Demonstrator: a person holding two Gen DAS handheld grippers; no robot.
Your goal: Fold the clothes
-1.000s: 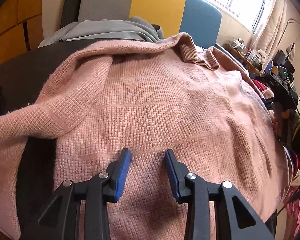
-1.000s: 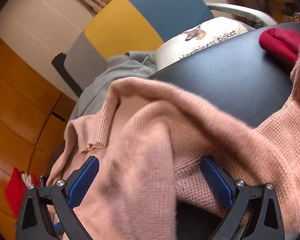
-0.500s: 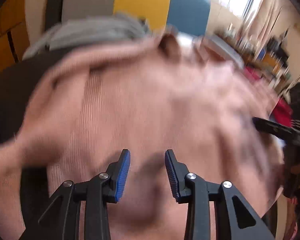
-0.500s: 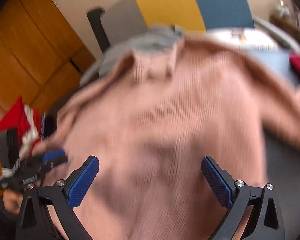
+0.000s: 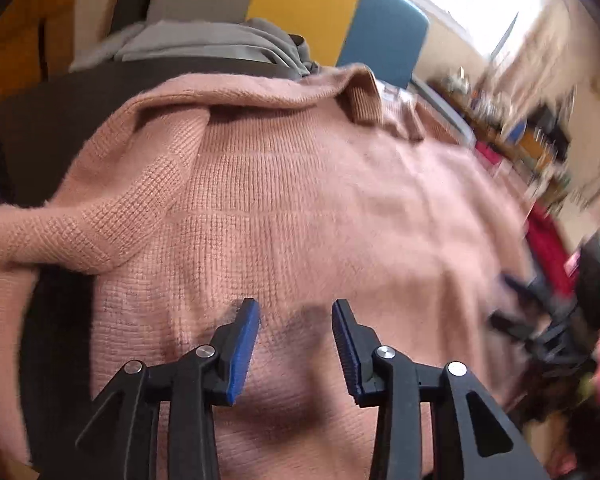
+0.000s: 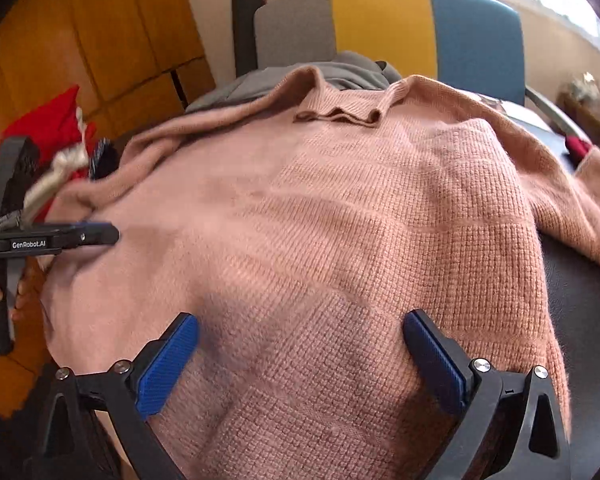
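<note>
Because it lies spread front-up over the dark tabletop [image 6: 580, 300], the pink knitted sweater [image 6: 340, 220] is set up for folding rather than already folded — its ribbed collar [image 6: 340, 114] sits at the far edge and its hem comes toward the near side. One sleeve [image 5: 80, 224] trails off to the left in the left wrist view, lying partly across the body, and the other [image 6: 580, 200] runs off to the right over the bare tabletop; both probably need bringing in before the body can be doubled over.

The left tongs [image 5: 296, 340] hover just above the lower middle of the knit, their jaws partway apart and opening a little, with nothing pinched between the blue pads. The right tongs [image 6: 300, 360] stand wide open over the near right part of the sweater, the cloth below them and not gripped — so neither tool has hold of anything, which suits a pause to choose the next grasp.

Beyond the collar a grey garment [image 6: 352, 70] is heaped against a chair [image 6: 384, 28] with grey, yellow and blue panels. Red clothes [image 6: 56, 120] lie at the far left, likely waiting their turn.
</note>
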